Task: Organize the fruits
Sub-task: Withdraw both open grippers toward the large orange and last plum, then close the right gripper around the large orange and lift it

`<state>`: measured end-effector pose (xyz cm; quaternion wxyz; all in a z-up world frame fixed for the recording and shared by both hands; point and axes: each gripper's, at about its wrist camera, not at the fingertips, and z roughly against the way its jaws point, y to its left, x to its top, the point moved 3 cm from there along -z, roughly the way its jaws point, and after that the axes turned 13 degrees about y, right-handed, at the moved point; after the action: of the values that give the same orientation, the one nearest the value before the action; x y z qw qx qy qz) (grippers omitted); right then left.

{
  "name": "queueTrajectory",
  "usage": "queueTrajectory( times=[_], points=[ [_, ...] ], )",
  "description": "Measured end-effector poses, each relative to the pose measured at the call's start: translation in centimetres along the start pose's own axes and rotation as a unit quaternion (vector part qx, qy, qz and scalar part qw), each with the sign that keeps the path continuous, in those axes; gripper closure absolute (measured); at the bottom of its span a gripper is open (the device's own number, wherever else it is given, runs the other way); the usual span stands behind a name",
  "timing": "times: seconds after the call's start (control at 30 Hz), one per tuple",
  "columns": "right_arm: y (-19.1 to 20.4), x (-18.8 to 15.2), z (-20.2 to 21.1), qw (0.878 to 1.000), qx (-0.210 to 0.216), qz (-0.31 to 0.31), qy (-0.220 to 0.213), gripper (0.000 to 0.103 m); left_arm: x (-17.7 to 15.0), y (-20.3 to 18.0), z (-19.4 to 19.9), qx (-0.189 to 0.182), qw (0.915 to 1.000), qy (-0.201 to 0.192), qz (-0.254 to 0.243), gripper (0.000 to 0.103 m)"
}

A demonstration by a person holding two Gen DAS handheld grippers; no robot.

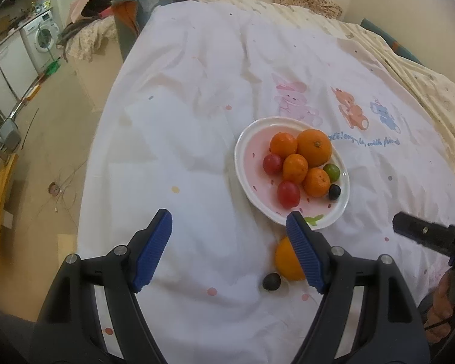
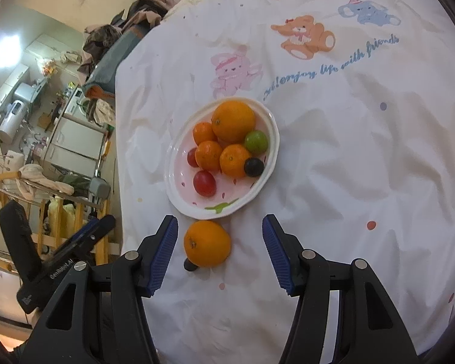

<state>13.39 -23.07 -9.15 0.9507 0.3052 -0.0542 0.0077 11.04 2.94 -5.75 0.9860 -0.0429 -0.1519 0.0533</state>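
I hold 2 grippers above a bed covered with a white sheet [image 2: 363, 157] that has cartoon animals printed on it. My left gripper [image 1: 229, 250] has its jaws apart and nothing is between the blue pads [image 1: 154, 250]. My right gripper [image 2: 219, 251] is also released, its jaws apart, and it grasps nothing.

On the sheet there is a white oval plate [image 2: 178, 179] with a pink inside. In the plate I see 1 big orange [image 2: 233, 121], 3 small mandarins [image 2: 208, 155], 2 red round fruits [image 2: 204, 183], 1 green fruit [image 2: 256, 141] and 1 dark grape [image 2: 253, 166]. The fruits lie close together, and most of them touch each other.

Outside the plate, just beside its near rim, 1 loose orange [image 2: 207, 243] lies on the sheet. In the right wrist view it sits in front of the open jaws, nearer to the left finger, and the pads do not touch it. A small dark fruit [image 1: 271, 281] lies just beside this orange, on the near side; in the right wrist view the orange hides most of it.

In the left wrist view, the right finger of my left gripper covers part of the loose orange. My other gripper shows at the right edge of this view, with part of my hand [image 1: 441, 309].
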Motion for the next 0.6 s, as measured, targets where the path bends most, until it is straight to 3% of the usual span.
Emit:
queueTrajectory(
  times=[0.37,0.6],
  points=[
    [0.5,-0.4,-8.6,0.993,0.022,-0.018,0.113,0.036,0.6,2.4,-1.1,-0.024,0.9971,0.031,0.064,0.028],
    [2.1,-0.3,-12.9,0.991,-0.003,0.017,0.132,0.028,0.5,2.8,-1.4,-0.051,0.9940,0.050,0.083,0.028]
  ],
)
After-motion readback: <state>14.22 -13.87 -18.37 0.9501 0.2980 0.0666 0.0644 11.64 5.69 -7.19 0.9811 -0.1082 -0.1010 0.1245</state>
